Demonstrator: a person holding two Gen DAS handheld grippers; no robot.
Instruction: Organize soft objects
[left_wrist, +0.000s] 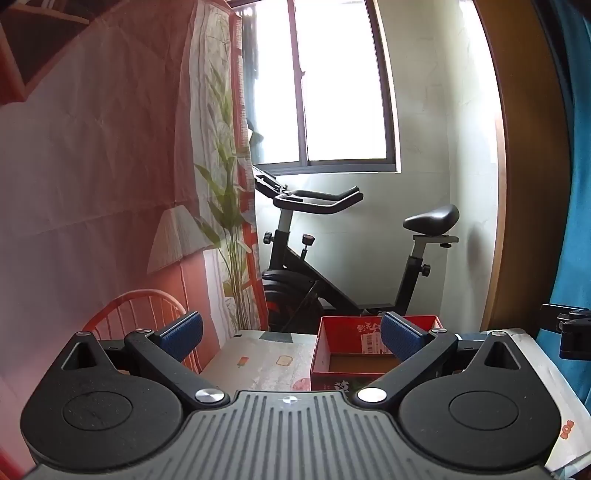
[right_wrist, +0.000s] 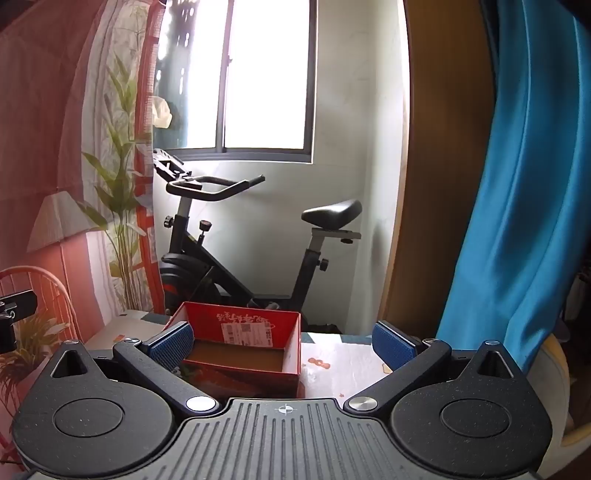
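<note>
Both of my tongs stand spread wide with nothing between their blue pads. Left tongs (left_wrist: 291, 338): its left pad lies over the tabletop's near-left part, and its right pad overlaps the near-right rim of the red box (left_wrist: 334, 328) in that camera's view; whether they touch I cannot tell. Right tongs (right_wrist: 282, 345): its left pad overlaps the box's (right_wrist: 291, 354) left rim, and its right pad lies over the patterned table cover (right_wrist: 343, 363), apart from the box. Container: the red box is open at the top, with a white label on its inner back wall; its brown floor shows bare where visible, though the near part is hidden. No soft object shows in either view. Behind the table stands an exercise bike (left_wrist: 314, 273) below a bright window (left_wrist: 332, 85); a blue curtain (right_wrist: 528, 184) hangs at the right.
</note>
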